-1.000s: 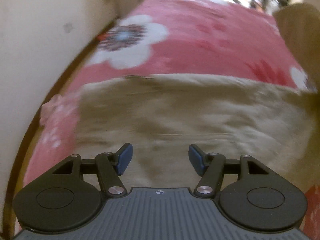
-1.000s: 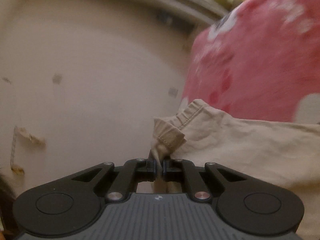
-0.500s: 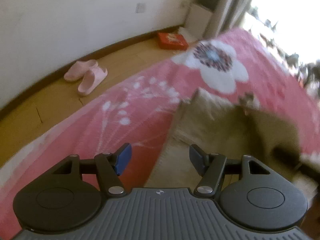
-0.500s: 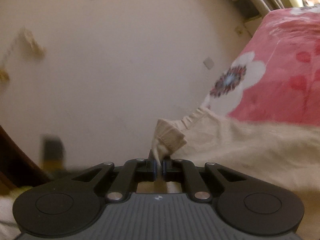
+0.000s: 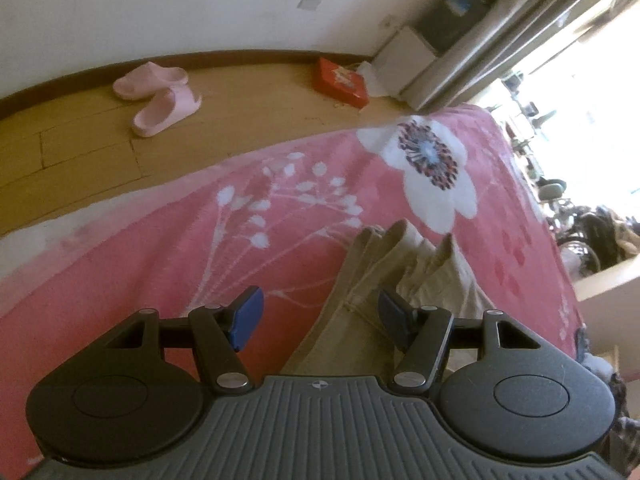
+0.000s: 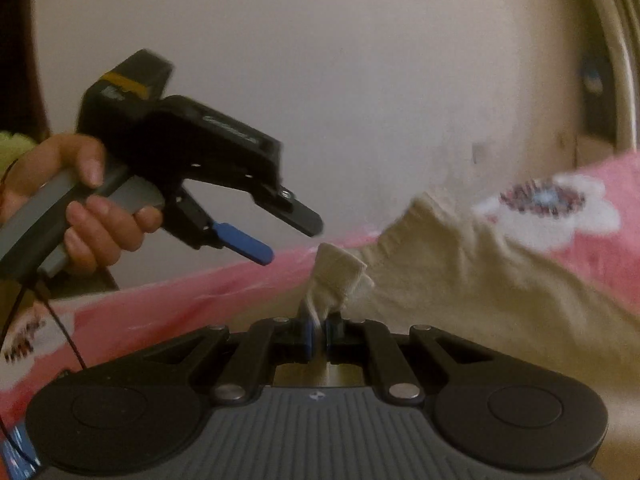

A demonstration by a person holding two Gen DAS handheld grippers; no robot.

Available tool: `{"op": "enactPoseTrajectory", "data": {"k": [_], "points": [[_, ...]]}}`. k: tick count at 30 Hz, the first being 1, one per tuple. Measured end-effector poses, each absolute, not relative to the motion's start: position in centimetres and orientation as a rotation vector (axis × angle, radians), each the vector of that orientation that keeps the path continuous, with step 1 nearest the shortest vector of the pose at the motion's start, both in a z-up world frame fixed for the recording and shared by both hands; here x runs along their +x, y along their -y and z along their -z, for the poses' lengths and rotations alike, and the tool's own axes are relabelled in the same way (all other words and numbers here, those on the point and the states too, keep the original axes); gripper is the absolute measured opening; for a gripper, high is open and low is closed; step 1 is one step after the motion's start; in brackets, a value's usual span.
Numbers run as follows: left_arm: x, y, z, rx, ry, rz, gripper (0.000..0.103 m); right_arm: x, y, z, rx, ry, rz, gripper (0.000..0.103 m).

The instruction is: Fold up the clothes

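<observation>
Right wrist: right gripper [image 6: 316,336] clamps beige garment [image 6: 460,280] corner; left gripper [image 5: 320,316] wide apart, holding nothing.

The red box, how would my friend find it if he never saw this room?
Start at the grey curtain in the room's corner. On the wooden floor at its foot lies the red box, flat and bright, unlike the pink slippers further along the wall.

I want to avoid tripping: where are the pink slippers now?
In the left wrist view, the pink slippers lie upper left on the wooden floor, near the wall, left of the red box.
</observation>
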State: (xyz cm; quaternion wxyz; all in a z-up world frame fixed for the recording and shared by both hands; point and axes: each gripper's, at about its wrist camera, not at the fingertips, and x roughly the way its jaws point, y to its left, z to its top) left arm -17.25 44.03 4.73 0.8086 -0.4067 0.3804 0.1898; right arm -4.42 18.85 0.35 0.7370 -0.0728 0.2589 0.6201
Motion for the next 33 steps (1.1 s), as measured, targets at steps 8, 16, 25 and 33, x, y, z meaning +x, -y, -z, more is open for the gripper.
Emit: {"op": "enactPoseTrajectory", "data": {"k": [8,16,25,33], "points": [[-16.5,-43.5,-4.4,-0.861,-0.842,-0.358,0.066,-6.6,-20.5,0.1,-0.307,-0.572,-1.434,0.02],[-14.8,-41.8,-4.0,-0.663,-0.916,-0.263,0.07,-8.3,-19.3,-2.2,-0.319,-0.585,-1.594,0.04],[-12.0,-40.5,-1.8,-0.494,-0.965,-0.163,0.072,5.5,-2.8,-4.5,0.137,-1.29,-1.529,0.048],[-11.5,-40.6,-0.5,-0.526,-0.946,-0.093,0.071,12.4,18.9,0.6,0.601,-1.341,-0.757,0.057]]}}
